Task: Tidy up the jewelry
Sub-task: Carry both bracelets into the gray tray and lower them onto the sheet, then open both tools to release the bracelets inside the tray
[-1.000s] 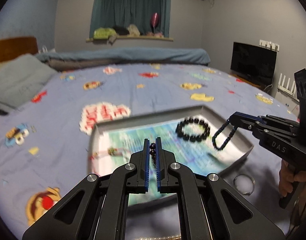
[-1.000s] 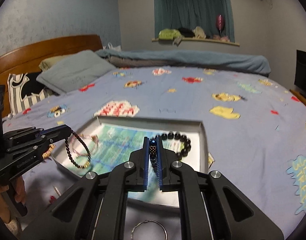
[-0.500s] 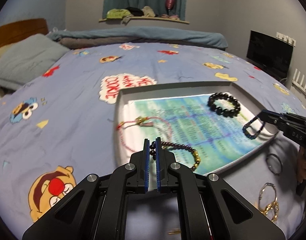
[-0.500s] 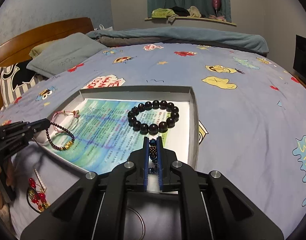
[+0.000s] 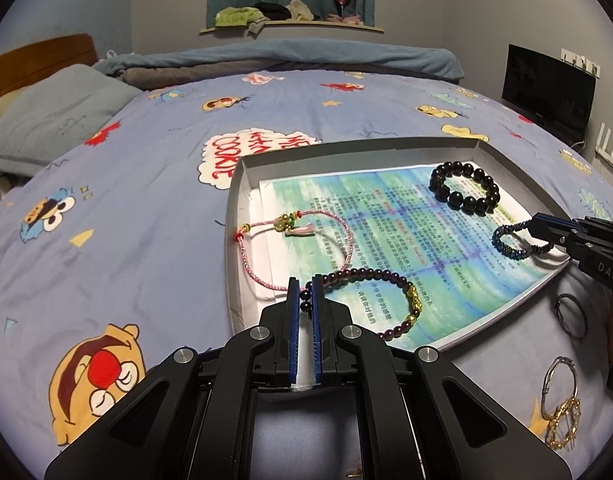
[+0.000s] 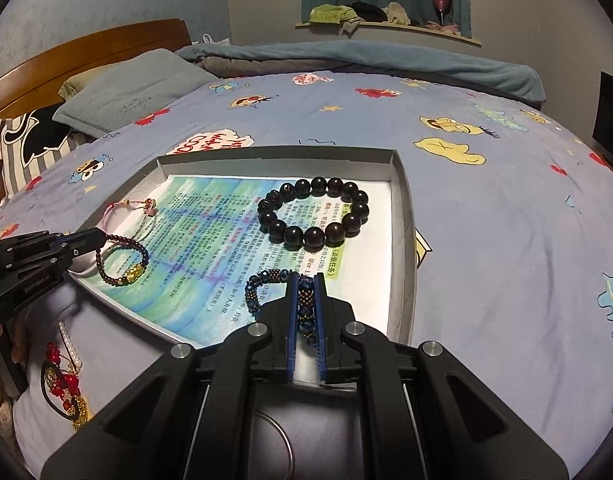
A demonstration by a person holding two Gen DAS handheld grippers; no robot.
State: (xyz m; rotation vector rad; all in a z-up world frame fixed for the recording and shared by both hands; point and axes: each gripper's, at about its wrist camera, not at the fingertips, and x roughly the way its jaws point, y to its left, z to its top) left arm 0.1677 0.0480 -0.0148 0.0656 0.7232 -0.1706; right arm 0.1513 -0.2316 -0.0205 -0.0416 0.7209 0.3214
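Left wrist view first: over the last second I've brought both bracelets down from above the tray [image 5: 242,184], and now each one lies on the printed sheet [image 5: 386,216] inside it, so both placements look close to done. My left gripper [image 5: 305,292] is clamped on the purple bead bracelet [image 5: 386,280], jaws nearly together, at the tray's near edge. My right gripper [image 6: 305,296] pinches the blue beaded bracelet [image 6: 266,280] just as tightly. Black bead bracelet [image 6: 314,212] and pink cord bracelet [image 5: 298,232] are already in. Next, I'd judge, letting go.
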